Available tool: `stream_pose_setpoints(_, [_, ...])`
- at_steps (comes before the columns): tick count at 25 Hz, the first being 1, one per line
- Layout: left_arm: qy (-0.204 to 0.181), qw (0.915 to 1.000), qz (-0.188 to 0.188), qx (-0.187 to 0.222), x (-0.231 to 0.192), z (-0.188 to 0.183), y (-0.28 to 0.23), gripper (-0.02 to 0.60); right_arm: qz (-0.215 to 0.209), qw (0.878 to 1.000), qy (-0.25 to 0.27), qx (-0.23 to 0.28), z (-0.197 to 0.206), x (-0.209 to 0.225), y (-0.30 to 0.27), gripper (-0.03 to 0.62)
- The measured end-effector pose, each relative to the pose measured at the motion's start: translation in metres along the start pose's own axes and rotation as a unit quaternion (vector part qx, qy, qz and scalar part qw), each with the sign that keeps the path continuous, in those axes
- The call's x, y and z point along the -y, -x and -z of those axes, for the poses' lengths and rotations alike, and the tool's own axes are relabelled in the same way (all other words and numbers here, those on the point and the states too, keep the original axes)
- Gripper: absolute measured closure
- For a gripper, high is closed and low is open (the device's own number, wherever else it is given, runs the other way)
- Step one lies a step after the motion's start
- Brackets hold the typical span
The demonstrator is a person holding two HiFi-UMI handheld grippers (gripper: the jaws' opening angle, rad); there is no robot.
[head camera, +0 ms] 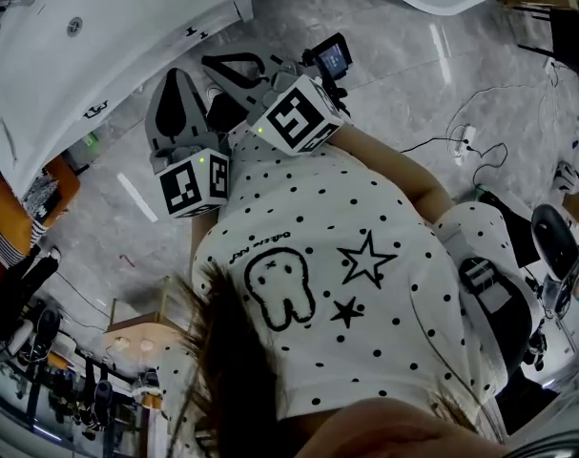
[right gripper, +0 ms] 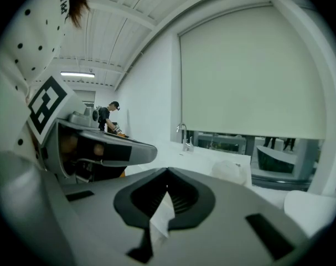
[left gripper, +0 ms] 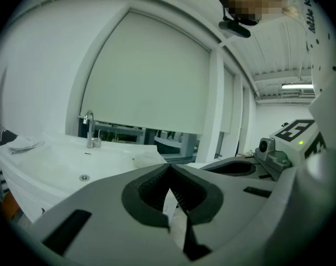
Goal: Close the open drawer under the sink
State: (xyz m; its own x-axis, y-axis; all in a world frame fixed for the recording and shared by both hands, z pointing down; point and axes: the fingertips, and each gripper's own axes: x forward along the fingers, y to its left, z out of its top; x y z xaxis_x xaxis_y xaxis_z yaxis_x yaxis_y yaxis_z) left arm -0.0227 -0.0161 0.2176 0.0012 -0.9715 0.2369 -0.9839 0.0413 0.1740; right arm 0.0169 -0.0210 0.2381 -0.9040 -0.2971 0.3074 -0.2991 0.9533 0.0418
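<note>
1. A grey marbled floor (head camera: 413,84) fills the head view, with loose cables (head camera: 470,141) lying at 3 o'clock.
2. The white sink (head camera: 98,36) sits at 10 o'clock, with a drain (head camera: 74,26) in its bowl. A chrome faucet (left gripper: 90,129) stands at its back rim, below a drawn roller blind (left gripper: 151,76).
3. Under the sink's rim, at 9 o'clock, an orange-brown panel (head camera: 62,187) shows. I cannot tell whether this is the drawer.
4. A crumpled white cloth (left gripper: 24,143) lies on the sink's rim at 9 o'clock in the left gripper view.
5. The left gripper (left gripper: 169,168) is held near the person's polka-dot shirt (head camera: 337,256), jaws closed tip to tip with nothing between them.
6. The right gripper (right gripper: 166,173) is just beside it, jaws likewise closed and empty.
</note>
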Motion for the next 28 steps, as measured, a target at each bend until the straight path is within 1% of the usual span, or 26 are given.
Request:
stream_pose_setpoints(6, [0.000,1.0000,0.000,0.004,0.0011,0.0012,0.0017,0.577,-0.004,1.000,0.000,-0.001,0.0010,-0.0005,0.0004,0.580])
stream_pose_setpoints(10, [0.007,0.9999,-0.007,0.005,-0.0017,0.0014,0.0046,0.577,-0.007,1.000,0.001,-0.001,0.0011,-0.0021,0.0000,0.580])
stream_pose_setpoints(17, [0.008,0.9998,-0.013,0.014,-0.0038,0.0013,0.0070,0.577,-0.015,1.000,0.004,-0.001,0.0005,-0.0037,-0.0013,0.580])
stream_pose_setpoints(25, [0.024,0.9996,-0.014,-0.001,-0.0012,0.0039,0.0079,0.577,-0.013,1.000,-0.001,-0.003,0.0020,-0.0010,-0.0008,0.580])
stream_pose_setpoints(28, [0.022,0.9997,-0.011,0.006,-0.0009,0.0048,0.0075,0.577,-0.014,1.000,-0.001,-0.003,0.0029,-0.0007,-0.0004,0.580])
